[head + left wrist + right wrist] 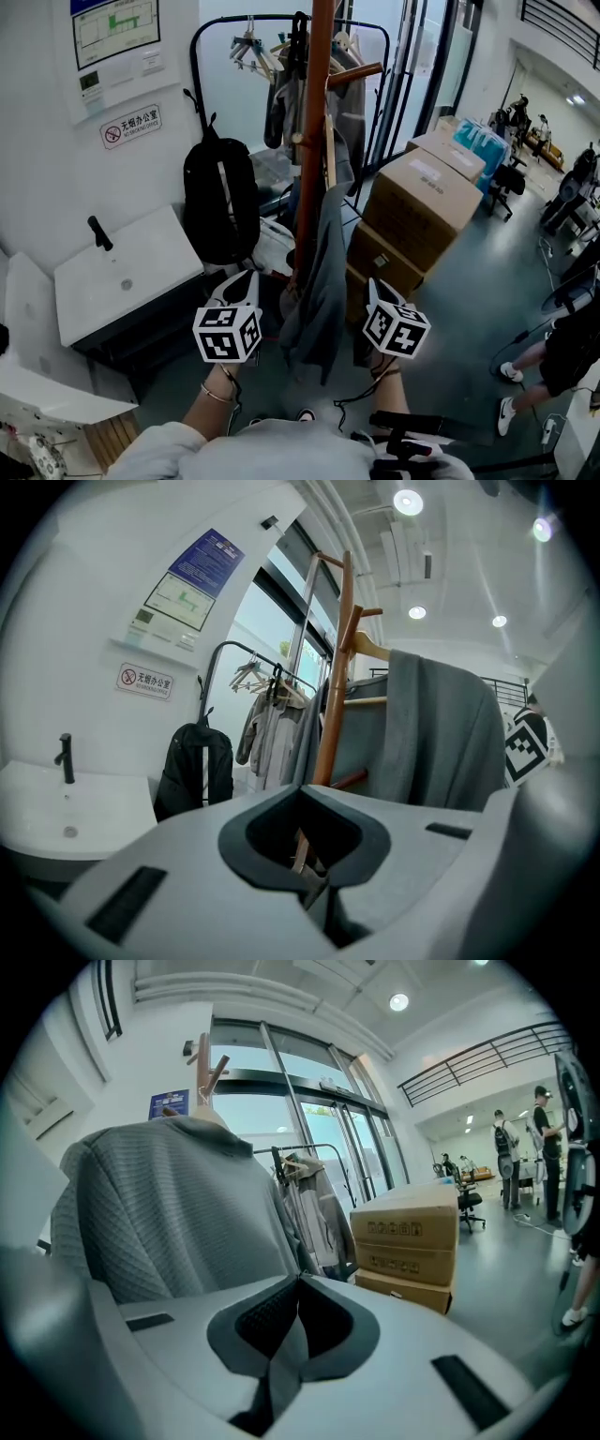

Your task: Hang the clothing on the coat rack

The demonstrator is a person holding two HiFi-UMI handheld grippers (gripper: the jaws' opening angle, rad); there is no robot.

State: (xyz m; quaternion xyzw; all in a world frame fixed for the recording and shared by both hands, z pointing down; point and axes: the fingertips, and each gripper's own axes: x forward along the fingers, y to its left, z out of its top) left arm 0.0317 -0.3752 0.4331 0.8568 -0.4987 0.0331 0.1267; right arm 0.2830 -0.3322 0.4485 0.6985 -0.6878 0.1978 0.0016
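A grey garment [323, 272] hangs from the wooden coat rack [314, 122], draped over a wooden hanger [370, 647] on one of its pegs. In the left gripper view the garment [441, 733] shows to the right of the pole [336, 686]. It fills the left of the right gripper view [178, 1213], with the rack's top [202, 1063] above it. My left gripper [242, 283] is low and left of the garment, shut and holding nothing. My right gripper [377, 287] is low and to its right, also shut and apart from the cloth.
A black backpack [220, 202] and several clothes hang on a black rail [253, 42] behind the rack. Stacked cardboard boxes [422, 216] stand to the right. A white sink [122, 272] is at the left. A person [562, 361] stands at the right edge.
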